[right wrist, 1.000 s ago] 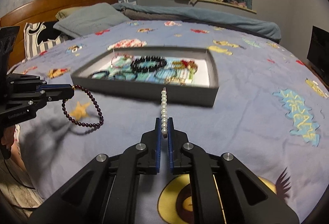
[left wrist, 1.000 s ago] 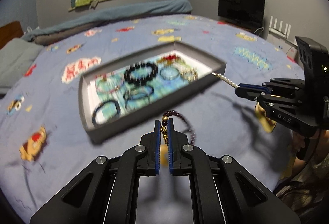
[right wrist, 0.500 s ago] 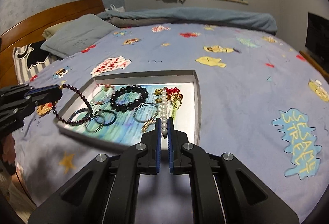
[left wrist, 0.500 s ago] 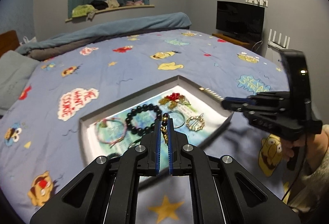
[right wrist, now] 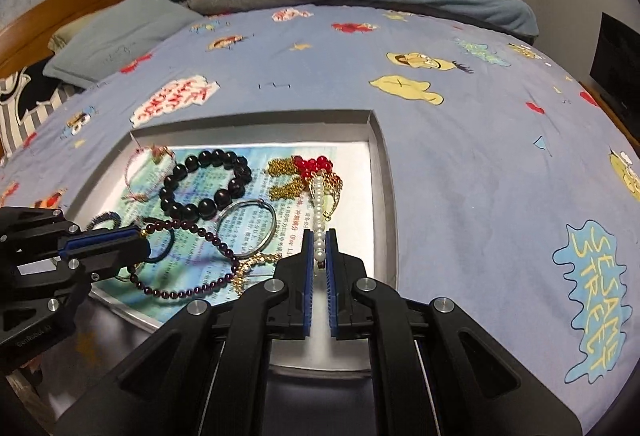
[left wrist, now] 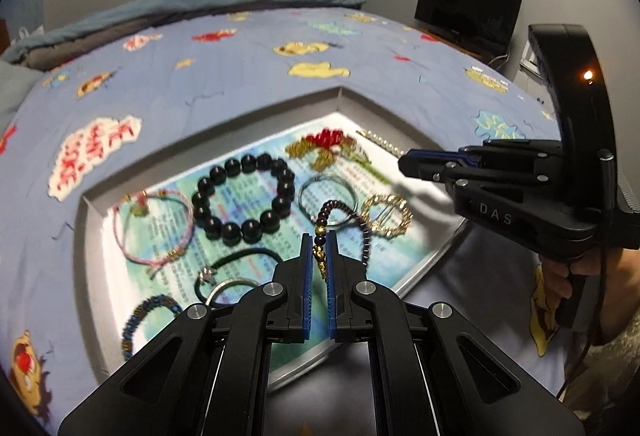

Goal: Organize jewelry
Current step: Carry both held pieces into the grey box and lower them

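On the left, the left tongs (left wrist: 319, 256) are pinching the gold clasp end of a dark garnet bead bracelet (right wrist: 188, 260), their jaws nearly closed on it; the loop is hanging out from the tips over the near part of the grey tray (left wrist: 224, 123) sitting on the bed (right wrist: 460, 139). Lying in the tray, from left to right, are a pink cord bracelet (left wrist: 154, 228), a black bead bracelet (left wrist: 244, 201), a thin wire bangle (left wrist: 328, 195) and a gold ring-shaped piece (left wrist: 386, 215), with a red-and-gold tassel piece (left wrist: 328, 145) sitting farther back. On the right, the right tongs (right wrist: 319, 256) are clamping a string of white pearls (right wrist: 319, 215) between jaws almost fully closed; the strand is sticking straight out ahead of the tips, over the tray's right side, with its far end reaching to the tassel piece.
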A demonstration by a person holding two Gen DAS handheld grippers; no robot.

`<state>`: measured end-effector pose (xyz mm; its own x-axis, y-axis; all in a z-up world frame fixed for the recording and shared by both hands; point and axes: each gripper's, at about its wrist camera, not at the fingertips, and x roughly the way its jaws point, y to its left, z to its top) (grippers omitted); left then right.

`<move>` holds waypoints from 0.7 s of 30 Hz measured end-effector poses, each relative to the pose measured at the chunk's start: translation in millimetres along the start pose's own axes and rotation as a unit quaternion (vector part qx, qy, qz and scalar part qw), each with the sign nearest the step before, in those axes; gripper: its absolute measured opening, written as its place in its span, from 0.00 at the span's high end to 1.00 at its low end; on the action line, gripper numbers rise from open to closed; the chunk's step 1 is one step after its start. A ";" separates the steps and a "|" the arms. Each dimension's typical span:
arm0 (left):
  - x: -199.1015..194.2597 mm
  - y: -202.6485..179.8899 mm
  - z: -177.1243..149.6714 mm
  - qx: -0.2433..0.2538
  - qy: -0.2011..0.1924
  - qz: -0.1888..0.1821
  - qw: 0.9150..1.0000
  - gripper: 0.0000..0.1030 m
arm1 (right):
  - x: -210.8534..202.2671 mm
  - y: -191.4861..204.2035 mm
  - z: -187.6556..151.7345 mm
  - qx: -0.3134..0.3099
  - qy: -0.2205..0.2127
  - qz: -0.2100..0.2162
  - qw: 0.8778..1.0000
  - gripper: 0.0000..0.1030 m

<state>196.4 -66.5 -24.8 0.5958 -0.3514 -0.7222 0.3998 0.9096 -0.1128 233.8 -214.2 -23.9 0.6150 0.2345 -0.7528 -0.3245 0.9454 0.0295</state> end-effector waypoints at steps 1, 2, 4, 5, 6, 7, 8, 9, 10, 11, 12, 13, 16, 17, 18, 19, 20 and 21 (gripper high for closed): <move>2.8 0.6 -1.0 0.000 0.004 -0.001 1.000 0.93 | 1.9 -0.1 0.0 0.000 0.004 -0.001 1.000 0.95; 5.3 0.8 -2.3 -0.001 0.008 -0.003 1.000 0.93 | 3.9 0.3 -0.5 0.001 0.010 0.000 1.000 0.95; 9.8 0.3 -5.1 0.002 0.017 -0.005 1.000 0.93 | 6.5 0.3 -0.3 0.003 0.017 0.001 1.000 0.95; 12.1 0.1 -6.6 0.001 0.020 -0.005 1.000 0.93 | 7.1 0.5 -0.6 0.004 0.020 0.000 1.000 0.95; 13.0 0.5 -7.1 0.000 0.020 -0.006 1.000 0.93 | 7.7 0.6 -1.1 0.005 0.022 -0.001 1.000 0.95; 13.5 1.4 -7.6 -0.003 0.020 -0.008 1.000 0.93 | 7.7 0.1 -1.4 0.006 0.022 -0.003 1.000 0.95; 13.2 2.0 -7.2 -0.005 0.019 -0.009 1.000 0.93 | 7.3 -0.6 -1.9 0.006 0.022 -0.007 1.000 0.95; 13.8 2.3 -7.3 -0.007 0.020 -0.010 1.000 0.93 | 6.8 -1.5 -2.6 0.008 0.022 -0.011 1.000 0.95; 14.2 2.3 -7.5 -0.006 0.021 -0.010 1.000 0.93 | 6.3 -2.2 -2.8 0.009 0.022 -0.014 1.000 0.95; 14.9 2.3 -7.1 -0.006 0.022 -0.008 1.000 0.93 | 5.9 -2.3 -2.9 0.008 0.023 -0.017 1.000 0.95; 16.1 2.9 -6.5 -0.005 0.024 -0.006 1.000 0.93 | 5.9 -2.0 -2.9 0.007 0.024 -0.020 0.999 0.95; 16.8 3.0 -6.1 -0.005 0.025 -0.004 1.000 0.93 | 5.7 -1.9 -3.0 0.006 0.024 -0.022 0.999 0.95; 19.4 3.1 -4.8 -0.006 0.027 -0.001 1.000 0.93 | 4.2 -2.1 -3.4 0.006 0.023 -0.029 0.999 0.95; 19.9 3.4 -5.0 -0.006 0.028 0.000 1.000 0.93 | 3.3 -2.8 -3.7 0.007 0.022 -0.032 0.999 0.95; 20.8 3.7 -5.0 -0.006 0.029 0.003 1.000 0.93 | 2.8 -3.7 -3.9 0.007 0.021 -0.034 0.999 0.95; 21.7 4.2 -4.6 -0.005 0.030 0.007 1.000 0.93 | 2.3 -4.9 -4.2 0.009 0.021 -0.031 0.999 0.95; 22.7 4.6 -4.5 -0.004 0.030 0.011 0.999 0.93 | 2.3 -6.0 -4.4 0.011 0.022 -0.029 0.999 0.95; 24.4 5.1 -4.2 -0.003 0.032 0.016 0.999 0.93 | 2.6 -6.3 -4.3 0.010 0.023 -0.028 0.999 0.94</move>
<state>210.0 -69.5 -45.8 0.5615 -0.3078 -0.7681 0.3775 0.9213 -0.0932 234.3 -220.5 -29.0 0.5974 0.1715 -0.7834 -0.2763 0.9611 -0.0003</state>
